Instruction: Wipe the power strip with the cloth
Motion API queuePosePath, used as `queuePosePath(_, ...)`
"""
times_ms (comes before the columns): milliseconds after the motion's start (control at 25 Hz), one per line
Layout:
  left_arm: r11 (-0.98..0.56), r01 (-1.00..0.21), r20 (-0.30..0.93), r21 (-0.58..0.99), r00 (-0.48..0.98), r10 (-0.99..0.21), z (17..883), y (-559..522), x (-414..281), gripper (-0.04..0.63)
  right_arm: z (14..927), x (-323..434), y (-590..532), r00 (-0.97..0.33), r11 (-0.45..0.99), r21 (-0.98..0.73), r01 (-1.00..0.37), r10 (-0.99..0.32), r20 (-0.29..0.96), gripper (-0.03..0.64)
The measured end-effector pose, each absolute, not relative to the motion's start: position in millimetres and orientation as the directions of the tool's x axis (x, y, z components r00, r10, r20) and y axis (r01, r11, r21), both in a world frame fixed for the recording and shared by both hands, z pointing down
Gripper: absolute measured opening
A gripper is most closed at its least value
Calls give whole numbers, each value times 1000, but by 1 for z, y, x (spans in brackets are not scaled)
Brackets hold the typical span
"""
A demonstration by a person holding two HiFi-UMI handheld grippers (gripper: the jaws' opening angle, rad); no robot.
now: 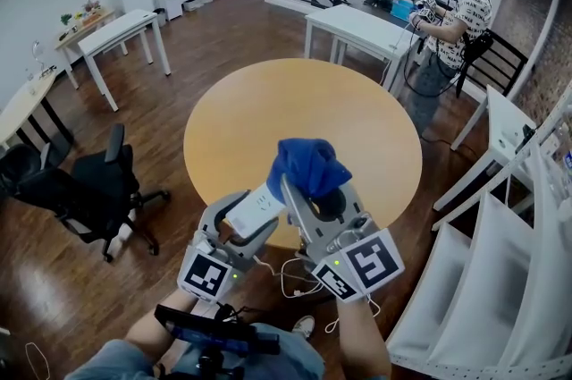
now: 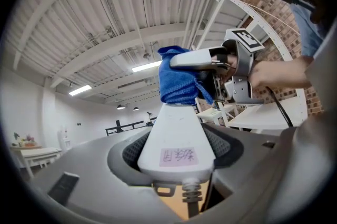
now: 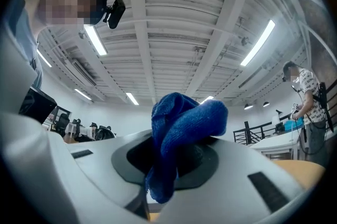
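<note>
Left tongs (image 2: 179, 146) clamping white power strip (image 2: 176, 120), pink label (image 2: 177, 155) seemingly handwritten, right tongs (image 3: 171, 159) pinching blue cloth (image 3: 184, 117)

A small pink label (image 2: 177, 155) on the white power strip (image 2: 176, 125) carries handwritten characters too blurred to read; nothing else is legible.

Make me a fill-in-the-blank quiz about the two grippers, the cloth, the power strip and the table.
The right gripper is shut on a ____ cloth.
The left gripper grips a ____ power strip.
Both are held above a ____ wooden table.
Missing words: blue; white; round.
</note>
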State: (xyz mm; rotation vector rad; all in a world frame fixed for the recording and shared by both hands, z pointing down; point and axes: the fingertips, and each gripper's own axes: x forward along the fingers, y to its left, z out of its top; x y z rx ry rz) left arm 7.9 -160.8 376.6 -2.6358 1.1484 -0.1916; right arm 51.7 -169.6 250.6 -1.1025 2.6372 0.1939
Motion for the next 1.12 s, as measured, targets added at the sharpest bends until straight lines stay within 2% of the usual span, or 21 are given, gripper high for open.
queuePosePath(680, -636, -716, 11, -288, 662, -749, 373, -156, -1, 295, 218, 102, -200, -576, 607, 33, -794, -735, -358, 75)
queuePosePath(1120, -630, -723, 35, -283, 649, -760, 376, -160, -2, 295, 220, 80, -184, -620, 646, 57, -762, -700, -354, 75)
